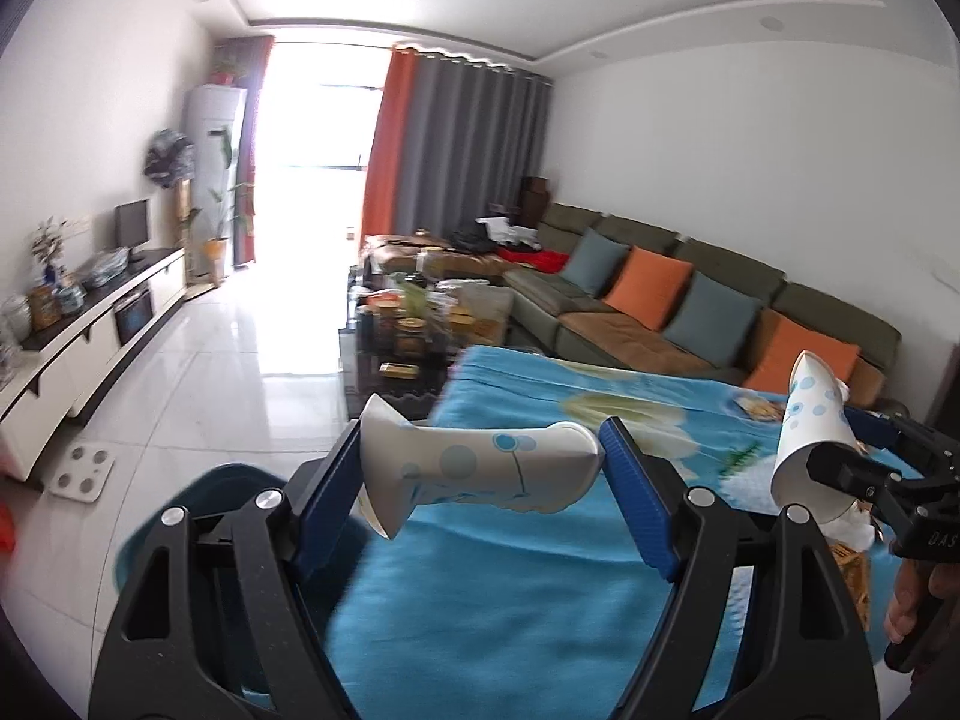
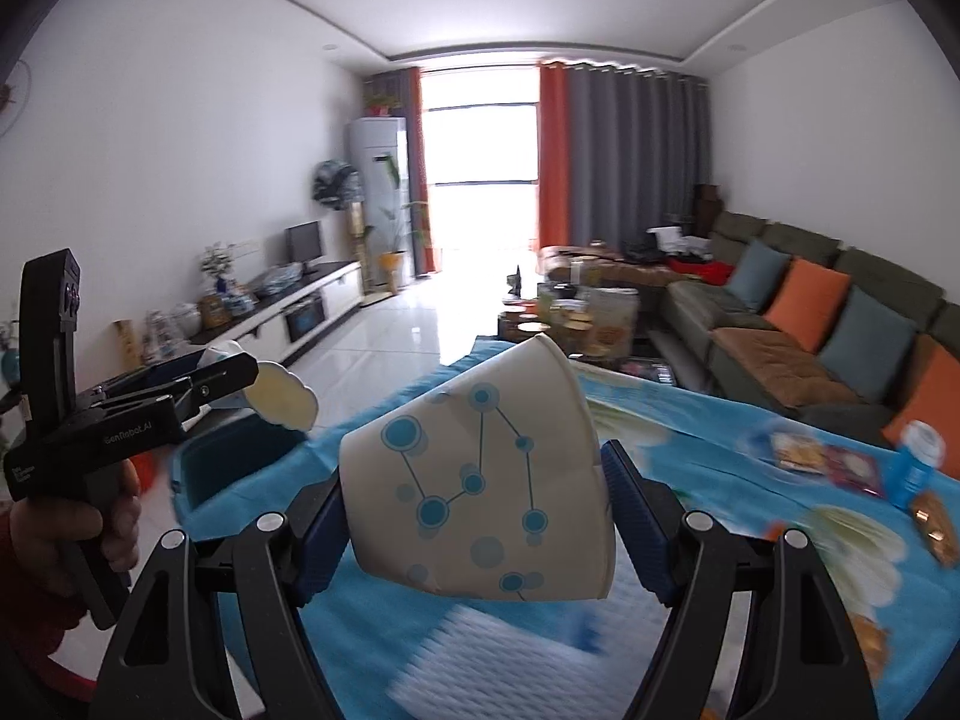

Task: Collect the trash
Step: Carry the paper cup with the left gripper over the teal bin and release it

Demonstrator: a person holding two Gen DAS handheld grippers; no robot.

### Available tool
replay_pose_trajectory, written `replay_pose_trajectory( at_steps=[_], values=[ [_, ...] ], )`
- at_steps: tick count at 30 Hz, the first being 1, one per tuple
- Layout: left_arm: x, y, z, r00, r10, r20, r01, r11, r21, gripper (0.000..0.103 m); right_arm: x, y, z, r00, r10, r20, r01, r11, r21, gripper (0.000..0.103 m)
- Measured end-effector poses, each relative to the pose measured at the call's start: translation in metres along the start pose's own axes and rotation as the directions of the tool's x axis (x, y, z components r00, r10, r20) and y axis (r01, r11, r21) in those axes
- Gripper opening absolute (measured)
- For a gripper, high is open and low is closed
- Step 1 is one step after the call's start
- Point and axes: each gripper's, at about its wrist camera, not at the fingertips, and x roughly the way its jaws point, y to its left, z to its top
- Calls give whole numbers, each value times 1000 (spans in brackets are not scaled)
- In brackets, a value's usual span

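while over the blue floral tablecloth (image 1: 480, 600), left gripper (image 1: 480, 474) clamped on a crushed paper cup (image 1: 480, 471), blue pads (image 1: 636, 498) pressing both ends, cup lying sideways between the fingers, pinched at the middle, flared at the left rim. white with blue dot-and-line print. same gripper also seen from right wrist view at far left (image 2: 240, 387), held by a hand (image 2: 66, 540), cream inside of the crushed cup showing past the fingertips.

right gripper (image 2: 474, 504) closed on a second paper cup (image 2: 480, 480), less crushed, mouth toward the camera side and base tilted up and away, blue pads (image 2: 630, 516) touching both sides. from left wrist view, same gripper at right edge (image 1: 840, 456) with that cup (image 1: 810, 432) standing roughly upright in it.

teal bin (image 1: 198, 516) low left past the table edge, partly hidden behind the left gripper body; also visible in right wrist view (image 2: 240, 456) below the left gripper.

on the tablecloth at right: snack wrappers (image 2: 822, 462), blue bottle (image 2: 912, 468), a shiny brown wrapper (image 2: 936, 525), all blurred. white patterned tissue or cloth (image 2: 510, 660) under the right gripper, blurred, kind unclear.

background: green sofa (image 1: 690, 312) with orange and grey-blue cushions, cluttered coffee table (image 1: 420, 318), tv cabinet (image 1: 90, 324), orange and grey curtains (image 1: 456, 144).
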Motion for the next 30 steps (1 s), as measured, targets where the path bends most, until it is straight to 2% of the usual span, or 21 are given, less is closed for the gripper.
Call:
replay_pose_trajectory(
  at_steps=[5, 10, 15, 17, 21, 23, 24, 30],
  values=[
    [-16, 58, 4, 997, 79, -1, -79, 994, -70, 77, 36, 38, 14, 992, 116, -40, -118, 993, -30, 75],
    [-35, 115, 3, 990, 138, -16, -138, 981, -134, 77, 72, 72, 30, 970, 223, -96, -228, 973, -45, 75],
    [-38, 162, -11, 987, 137, -82, -152, 966, -208, 77, 111, 95, 43, 934, 317, -163, -324, 946, -15, 75],
    [-38, 179, -20, 982, 158, -108, -178, 960, -217, 77, 126, 107, 46, 916, 350, -195, -359, 933, -8, 75],
    [-23, 198, -41, 970, 161, -180, -197, 959, -202, 77, 159, 124, 48, 880, 399, -258, -404, 914, 37, 75],
    [-7, 193, -51, 964, 168, -206, -208, 960, -188, 77, 180, 133, 49, 855, 425, -298, -423, 903, 75, 75],
    [-4, 197, -56, 960, 175, -218, -215, 961, -175, 77, 185, 137, 49, 854, 422, -306, -419, 905, 78, 75],
    [40, 185, -68, 951, 180, -250, -219, 966, -136, 78, 239, 174, 45, 799, 422, -429, -422, 901, 100, 75]
  ],
)
